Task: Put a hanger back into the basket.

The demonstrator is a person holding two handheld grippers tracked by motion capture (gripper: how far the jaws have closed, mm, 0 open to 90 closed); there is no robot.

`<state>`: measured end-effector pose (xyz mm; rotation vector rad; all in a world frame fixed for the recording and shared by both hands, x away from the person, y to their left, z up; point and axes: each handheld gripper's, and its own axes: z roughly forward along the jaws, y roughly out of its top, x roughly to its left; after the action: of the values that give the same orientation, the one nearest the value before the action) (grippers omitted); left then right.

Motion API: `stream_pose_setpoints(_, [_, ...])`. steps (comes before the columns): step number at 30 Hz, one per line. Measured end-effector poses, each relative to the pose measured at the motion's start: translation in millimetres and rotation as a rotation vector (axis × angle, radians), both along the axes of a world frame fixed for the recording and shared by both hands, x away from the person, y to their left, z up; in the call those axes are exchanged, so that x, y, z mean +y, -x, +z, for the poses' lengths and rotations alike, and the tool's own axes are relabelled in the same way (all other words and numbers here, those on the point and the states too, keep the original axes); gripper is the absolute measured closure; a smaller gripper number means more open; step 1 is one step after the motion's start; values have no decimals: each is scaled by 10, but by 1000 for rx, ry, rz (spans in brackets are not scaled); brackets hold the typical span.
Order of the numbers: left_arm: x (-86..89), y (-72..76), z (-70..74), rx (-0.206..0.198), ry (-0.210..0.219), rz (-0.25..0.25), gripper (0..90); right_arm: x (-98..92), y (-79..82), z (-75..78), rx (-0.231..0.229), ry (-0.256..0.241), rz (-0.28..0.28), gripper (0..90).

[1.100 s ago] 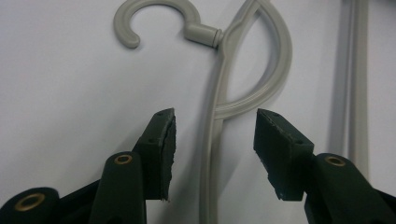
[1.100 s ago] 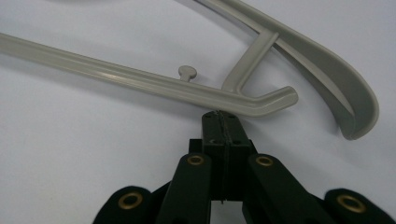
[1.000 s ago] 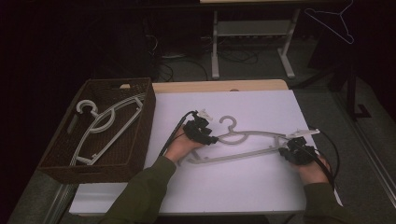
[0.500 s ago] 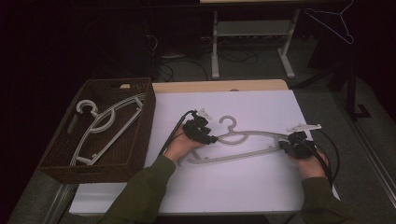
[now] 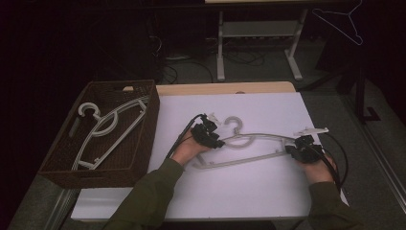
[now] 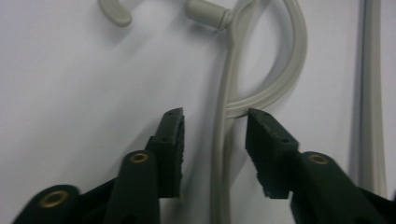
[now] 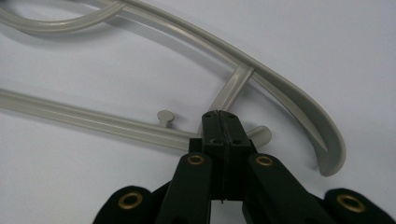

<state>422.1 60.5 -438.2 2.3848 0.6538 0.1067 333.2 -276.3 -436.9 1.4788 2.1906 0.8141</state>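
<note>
High view: right gripper [image 5: 300,146] has slid to the hanger [image 5: 249,146] end, jaws clamped there; left gripper [image 5: 209,135] jaws apart astride its neck, so lift looks near.

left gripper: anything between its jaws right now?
Yes. In the left gripper view, the left gripper stands open, and a thin arm of the grey hanger runs up through the gap, touching neither jaw.

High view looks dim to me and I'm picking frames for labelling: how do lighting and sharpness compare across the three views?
High view: room behind is nearly black, the white table lit evenly, the hanger pale and low in contrast. Left gripper view: jaw tips sharp, hanger softly blurred, faint shadows. Right gripper view: crisp, with soft shadows under the hanger's bars.
</note>
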Motion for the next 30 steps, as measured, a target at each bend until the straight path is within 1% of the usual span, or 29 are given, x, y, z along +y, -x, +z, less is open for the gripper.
stream_pose_setpoints(1, [-15,13,-2,-1,3,-1,592,-2,-1,0,0,-1,0,900])
stream_pose_setpoints(3, [-32,36,-1,-8,-5,-11,591,0,-1,-4,3,-3,-2,900])
stream_pose_setpoints(4, [-27,40,12,-16,-33,-32,591,1,1,-7,6,-5,-4,900])
stream_pose_setpoints(5, [-41,60,6,-18,-22,-20,591,-1,1,-7,6,-7,-3,900])
stream_pose_setpoints(8, [-43,72,19,-27,-52,-40,587,-2,1,-18,8,-3,0,900])
stream_pose_setpoints(9, [-46,73,18,-30,-52,-38,591,0,1,-20,13,-6,-3,900])
stream_pose_setpoints(11, [-46,67,20,-37,-56,-34,644,-3,-2,-25,14,-12,-5,900])
stream_pose_setpoints(13, [-47,66,11,-30,-35,-25,737,-4,-3,-26,13,-12,-4,900])
stream_pose_setpoints(15, [-39,61,21,-38,-54,-36,787,-2,-4,-28,14,-13,-5,900])
stream_pose_setpoints(17, [-33,61,25,-30,-38,-29,798,-8,-6,-32,11,-12,-1,900])
stream_pose_setpoints(18, [-26,61,34,-35,-41,-35,801,-10,-4,-30,11,-13,-1,900])
stream_pose_setpoints(20, [-21,71,57,-30,-37,-40,805,-16,1,-22,10,-13,1,900])
stream_pose_setpoints(22, [-11,83,74,-6,-12,-43,816,-16,12,-11,2,-24,2,900])
stream_pose_setpoints(23, [-8,95,80,-4,10,-26,817,-23,19,-3,0,-23,9,899])
stream_pose_setpoints(24, [0,103,94,-9,15,-27,818,-22,28,8,-8,-35,10,897])
stream_pose_setpoints(26, [19,115,124,-9,28,-25,819,-35,54,48,-27,-51,11,875])
stream_pose_setpoints(27, [34,116,147,-13,24,-33,819,-47,67,65,-35,-60,11,861])
stream_pose_setpoints(29, [56,137,197,-20,32,-34,820,-68,103,93,-48,-79,8,809])
stream_pose_setpoints(30, [67,155,229,-25,41,-26,821,-74,127,107,-51,-93,8,771])
